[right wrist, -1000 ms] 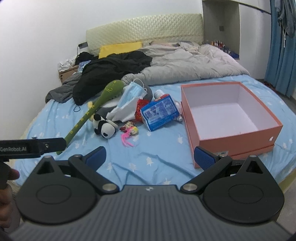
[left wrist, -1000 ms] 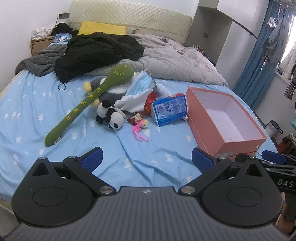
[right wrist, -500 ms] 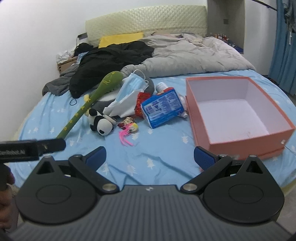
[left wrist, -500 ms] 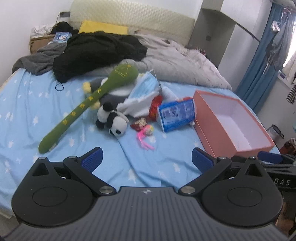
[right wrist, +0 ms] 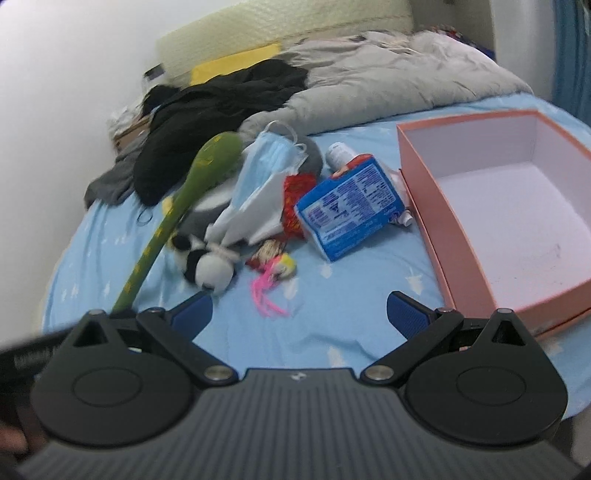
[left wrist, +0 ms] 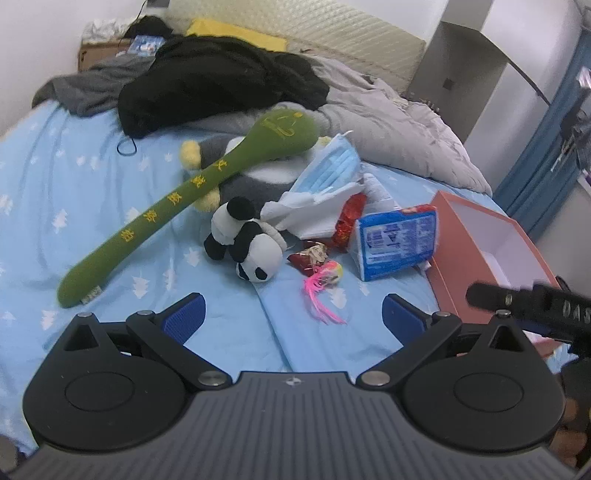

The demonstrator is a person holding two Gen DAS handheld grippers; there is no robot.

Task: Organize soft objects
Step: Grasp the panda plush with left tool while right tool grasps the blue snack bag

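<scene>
A heap of soft items lies on the blue star-print bed sheet (left wrist: 55,177). A long green plush stick (left wrist: 184,199) (right wrist: 177,206) rests across a grey plush (left wrist: 243,181). A panda toy (left wrist: 247,243) (right wrist: 207,266) lies beside blue face masks (left wrist: 328,173) (right wrist: 273,158), a blue tissue pack (left wrist: 399,240) (right wrist: 351,210) and a pink-haired small doll (left wrist: 325,277) (right wrist: 273,273). An empty orange box (left wrist: 480,251) (right wrist: 517,206) sits to the right. My left gripper (left wrist: 291,314) and right gripper (right wrist: 299,314) both hover open, just short of the heap, holding nothing.
A black garment (left wrist: 214,81) and a grey duvet (left wrist: 391,122) are bunched toward the padded headboard (left wrist: 295,26). A yellow pillow (left wrist: 236,33) lies behind them. A blue curtain (left wrist: 546,155) hangs at the right. The other gripper's black body (left wrist: 528,299) juts in from the right.
Both grippers have moved forward and lower toward the heap, so the toys and box look larger. The right view has swung left and is blurred. Jaws stay open.
</scene>
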